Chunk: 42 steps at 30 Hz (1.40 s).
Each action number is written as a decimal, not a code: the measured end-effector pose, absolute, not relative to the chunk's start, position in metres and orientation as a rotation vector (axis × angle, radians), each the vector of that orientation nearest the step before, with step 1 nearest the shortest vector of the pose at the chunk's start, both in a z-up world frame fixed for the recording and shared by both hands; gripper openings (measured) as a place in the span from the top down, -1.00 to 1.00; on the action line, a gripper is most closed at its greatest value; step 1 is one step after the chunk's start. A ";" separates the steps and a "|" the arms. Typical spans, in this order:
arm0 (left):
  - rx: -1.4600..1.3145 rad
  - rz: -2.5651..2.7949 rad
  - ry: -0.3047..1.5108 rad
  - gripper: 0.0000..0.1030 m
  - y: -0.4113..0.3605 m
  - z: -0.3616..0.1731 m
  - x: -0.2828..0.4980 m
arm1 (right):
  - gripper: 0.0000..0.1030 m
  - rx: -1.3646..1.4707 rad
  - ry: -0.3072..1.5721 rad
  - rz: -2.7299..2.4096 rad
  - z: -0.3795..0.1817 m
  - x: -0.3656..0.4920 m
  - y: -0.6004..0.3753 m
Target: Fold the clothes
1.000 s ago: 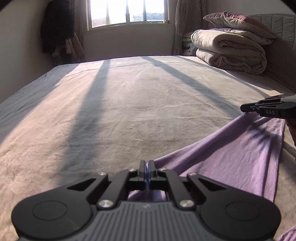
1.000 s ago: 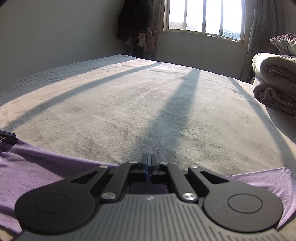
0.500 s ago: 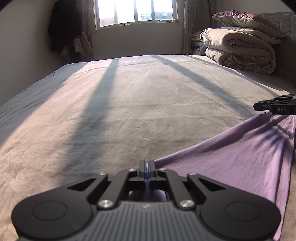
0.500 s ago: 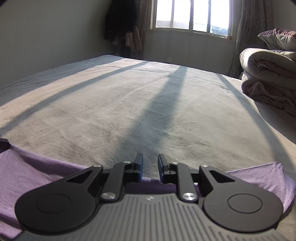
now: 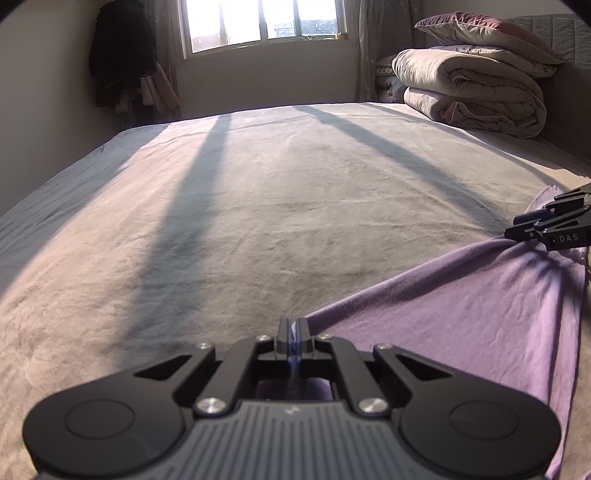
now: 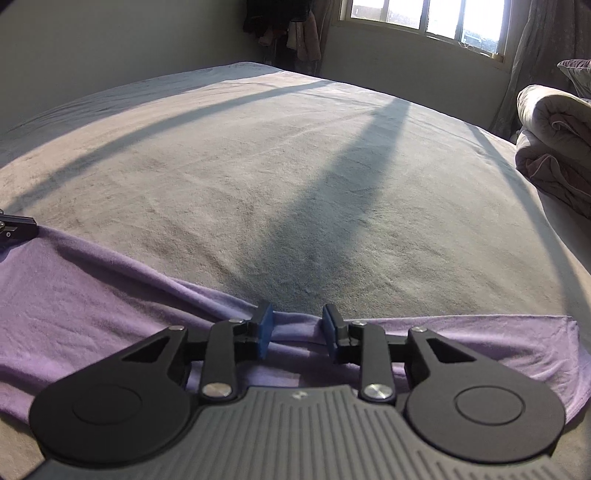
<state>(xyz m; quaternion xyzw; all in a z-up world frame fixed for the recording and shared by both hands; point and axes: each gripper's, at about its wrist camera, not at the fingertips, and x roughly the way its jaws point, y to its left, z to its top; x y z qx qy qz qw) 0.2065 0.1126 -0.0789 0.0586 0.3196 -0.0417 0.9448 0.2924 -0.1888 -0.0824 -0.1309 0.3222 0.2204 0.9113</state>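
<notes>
In the left wrist view, the left gripper (image 5: 293, 328) has its two black fingers pressed together on an edge of the purple garment (image 5: 461, 310), a thin, soft knit cloth. From the pinched edge the cloth stretches away to the right in a taut ridge, with fine creases fanning out where it meets the right gripper (image 5: 517, 227), whose dark angular tip sits at the far right. Ahead of the fingers spreads the bed (image 5: 258, 203), covered in a beige, plush, slightly nubbly sheet crossed by long straight shadows. Far ahead to the right lies a thick folded quilt (image 5: 469, 92), puffy and rounded, with a pillow (image 5: 487, 33) on top. A bright window (image 5: 262, 20) stands straight ahead.

In the right wrist view, the right gripper (image 6: 297, 325) stands with its fingers apart, blue pads facing each other across a gap. The rumpled edge of the purple garment (image 6: 110, 295) lies in that gap, gripped by neither pad. The cloth spreads left and right of the tool, flat on the bed (image 6: 295, 166), with soft folds near the fingers. The left gripper's black tip (image 6: 16, 225) shows at the far left, at the cloth's edge.
</notes>
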 end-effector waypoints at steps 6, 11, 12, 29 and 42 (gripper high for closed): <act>0.091 -0.083 0.642 0.97 0.116 -0.077 0.207 | 0.97 -0.322 0.590 0.420 -0.080 0.286 -0.177; 0.105 -0.071 0.633 0.97 0.114 -0.078 0.208 | 0.97 -0.313 0.429 0.384 -0.071 0.280 -0.178; 0.109 -0.068 0.632 0.97 0.114 -0.079 0.209 | 0.97 -0.316 0.401 0.374 -0.070 0.279 -0.177; 0.156 -0.033 0.609 0.84 0.107 -0.076 0.210 | 0.32 -0.489 0.450 0.268 -0.091 0.291 -0.156; 0.047 -0.178 0.549 0.59 0.097 -0.068 0.207 | 0.03 0.187 0.567 -0.232 -0.049 0.301 -0.329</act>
